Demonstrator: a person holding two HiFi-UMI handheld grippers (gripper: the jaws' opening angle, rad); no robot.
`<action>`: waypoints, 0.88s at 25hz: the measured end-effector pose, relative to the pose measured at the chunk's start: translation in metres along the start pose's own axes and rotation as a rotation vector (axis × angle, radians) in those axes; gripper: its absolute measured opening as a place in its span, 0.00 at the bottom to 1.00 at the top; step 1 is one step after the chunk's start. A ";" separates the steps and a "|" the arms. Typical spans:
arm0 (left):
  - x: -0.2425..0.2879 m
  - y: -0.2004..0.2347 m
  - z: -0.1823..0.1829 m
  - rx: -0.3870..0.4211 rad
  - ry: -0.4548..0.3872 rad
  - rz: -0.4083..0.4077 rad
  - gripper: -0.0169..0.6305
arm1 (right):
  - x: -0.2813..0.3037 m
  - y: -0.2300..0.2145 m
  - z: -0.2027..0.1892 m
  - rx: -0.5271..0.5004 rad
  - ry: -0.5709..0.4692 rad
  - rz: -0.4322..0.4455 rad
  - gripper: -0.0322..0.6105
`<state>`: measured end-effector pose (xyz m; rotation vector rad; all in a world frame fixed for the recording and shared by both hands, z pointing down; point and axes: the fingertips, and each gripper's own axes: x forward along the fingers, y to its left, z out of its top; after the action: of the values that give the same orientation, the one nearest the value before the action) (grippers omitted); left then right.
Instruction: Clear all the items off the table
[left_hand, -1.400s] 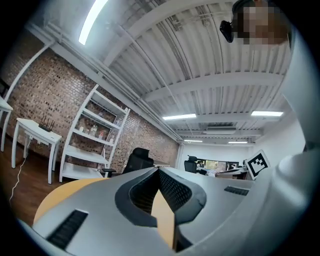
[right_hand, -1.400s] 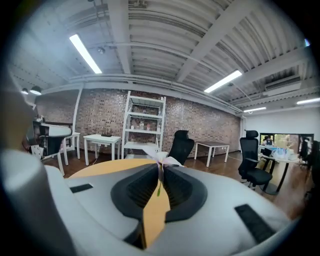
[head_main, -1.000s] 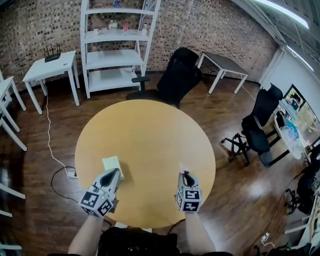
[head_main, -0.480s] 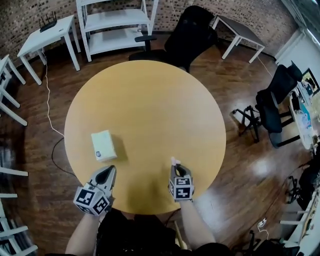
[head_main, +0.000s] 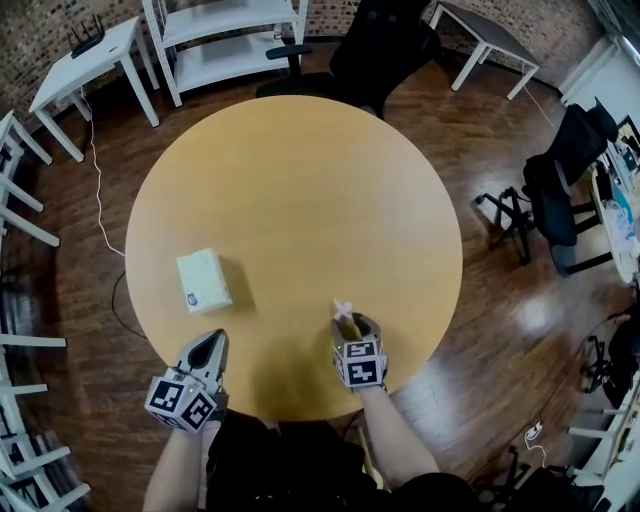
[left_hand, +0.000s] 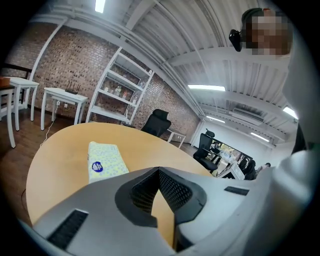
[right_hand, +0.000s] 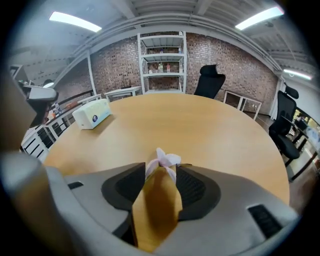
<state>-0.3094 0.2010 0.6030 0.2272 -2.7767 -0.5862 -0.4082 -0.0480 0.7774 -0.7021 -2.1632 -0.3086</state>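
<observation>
So, biggest first: round wooden table (head_main: 300, 170), nearly bare, meant to end up with nothing on top.

Next down, tissue pack (head_main: 203, 281), lying flat on the left half, near the edge, blue sticker facing up. Apart from both tools and untouched, probably saved for a later turn.

Left gripper (head_main: 212, 342) hovering over the near rim, just short of the pack and aimed roughly past one side of the pack. Jaws shut, nothing between them, only a sliver of tabletop visible through the slit. Reads as parked rather than mid-grab; would need opening wide before any go at a pack that broad.

Right gripper (head_main: 345, 320) tipped steeply down over the near right part of the table, jaws having just been opening and now standing apart.

Smallest of all: crumpled scrap of white tissue (head_main: 342, 306), right at those fingertips, between the two and poking up past the ends. Looks more like a loose cradle than a pinch in the right gripper view. Hard to say whether resting on the wood or hanging off one pad. Guessing a fresh close needed before carrying anything off. Light enough to cling or drift, so worth watching.
</observation>
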 end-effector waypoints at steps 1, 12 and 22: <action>0.001 0.000 0.002 0.005 -0.002 -0.004 0.01 | -0.001 0.000 0.000 0.001 -0.003 0.000 0.36; 0.020 -0.019 0.037 0.056 -0.049 -0.126 0.01 | -0.056 -0.010 0.067 0.038 -0.207 -0.050 0.36; 0.018 -0.061 0.110 0.158 -0.207 -0.270 0.01 | -0.179 -0.021 0.166 0.093 -0.622 -0.119 0.27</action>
<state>-0.3558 0.1829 0.4862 0.6158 -3.0206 -0.4741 -0.4361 -0.0598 0.5343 -0.6768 -2.7942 -0.0452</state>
